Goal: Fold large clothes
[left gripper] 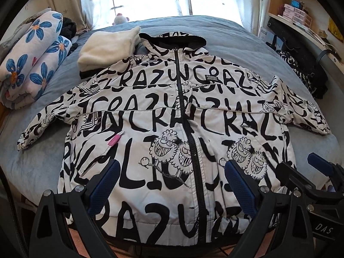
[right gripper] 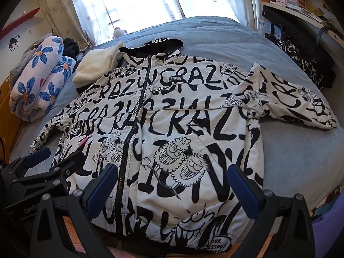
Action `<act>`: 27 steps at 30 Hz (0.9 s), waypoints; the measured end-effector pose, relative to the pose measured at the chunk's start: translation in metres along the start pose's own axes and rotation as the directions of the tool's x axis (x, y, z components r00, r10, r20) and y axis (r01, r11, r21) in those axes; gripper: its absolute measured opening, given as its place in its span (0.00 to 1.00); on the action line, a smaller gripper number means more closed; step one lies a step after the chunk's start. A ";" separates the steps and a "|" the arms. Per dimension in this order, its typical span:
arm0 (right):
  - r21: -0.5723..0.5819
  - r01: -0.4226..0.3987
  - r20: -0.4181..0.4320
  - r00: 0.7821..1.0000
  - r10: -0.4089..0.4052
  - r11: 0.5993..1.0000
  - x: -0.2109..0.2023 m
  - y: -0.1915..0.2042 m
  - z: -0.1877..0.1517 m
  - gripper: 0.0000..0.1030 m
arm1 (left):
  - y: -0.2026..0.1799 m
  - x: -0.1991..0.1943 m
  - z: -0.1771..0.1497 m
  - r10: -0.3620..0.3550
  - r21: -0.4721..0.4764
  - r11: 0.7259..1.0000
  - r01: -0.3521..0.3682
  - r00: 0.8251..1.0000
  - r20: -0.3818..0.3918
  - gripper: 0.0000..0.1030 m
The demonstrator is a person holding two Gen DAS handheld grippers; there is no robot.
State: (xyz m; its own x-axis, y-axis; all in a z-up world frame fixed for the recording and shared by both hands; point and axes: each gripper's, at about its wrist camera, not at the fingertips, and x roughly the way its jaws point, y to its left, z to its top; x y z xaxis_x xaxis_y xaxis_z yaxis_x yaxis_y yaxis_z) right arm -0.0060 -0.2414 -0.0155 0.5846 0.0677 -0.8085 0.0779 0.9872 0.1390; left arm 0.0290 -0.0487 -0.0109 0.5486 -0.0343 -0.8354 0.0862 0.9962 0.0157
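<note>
**Jacket laid flat, both grippers hanging spread above the hem: slip and bunching risks**

Nearest: the left gripper [left gripper: 169,191] and the right gripper [right gripper: 172,191] are hovering side by side over the near edge of the bed [left gripper: 236,34], jaws released and wide apart, grasping nothing. Neither one is touching fabric yet.

Below them the printed hooded jacket [left gripper: 172,129] is lying front up, zipped, hem at the near edge, sleeves spread toward the left and right edges, hood pointing at the far edge.

Risks, as judged:
- The shell is looking smooth and padded; a shallow pinch is likely catching the top layer only, so front and back are separating as a side is lifted.
- The gathered hem is overhanging the near edge; a pull toward the person is risking the whole jacket sliding off.
- The pink tag [left gripper: 115,140] at the pocket and the zipper [left gripper: 185,111] are possible snag points for a finger.
- The left shoulder is touching a cream fleece garment [left gripper: 107,45]; folding that sleeve inward could be dragging it along.

Farther left, the rolled floral quilt [left gripper: 32,60] is sitting apart from the sleeve.
</note>
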 end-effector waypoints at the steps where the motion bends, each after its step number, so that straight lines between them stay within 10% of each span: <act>1: -0.003 0.006 0.005 1.000 -0.006 1.000 0.000 -0.001 0.002 0.99 | -0.001 0.001 0.002 0.007 0.001 1.000 -0.007 1.000 0.000 0.94; 27: -0.008 0.096 0.297 0.951 -0.089 0.995 -0.076 -0.051 0.081 0.99 | -0.049 -0.036 0.093 -0.021 0.061 0.998 0.004 0.961 0.274 0.93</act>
State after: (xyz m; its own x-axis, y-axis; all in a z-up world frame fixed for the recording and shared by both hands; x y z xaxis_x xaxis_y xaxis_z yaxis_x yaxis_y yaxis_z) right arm 0.0110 -0.3086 0.0852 0.7887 -0.0666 -0.6112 0.1271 0.9903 0.0561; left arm 0.0827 -0.1033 0.0699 0.7537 -0.0758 -0.6528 0.1387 0.9893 0.0453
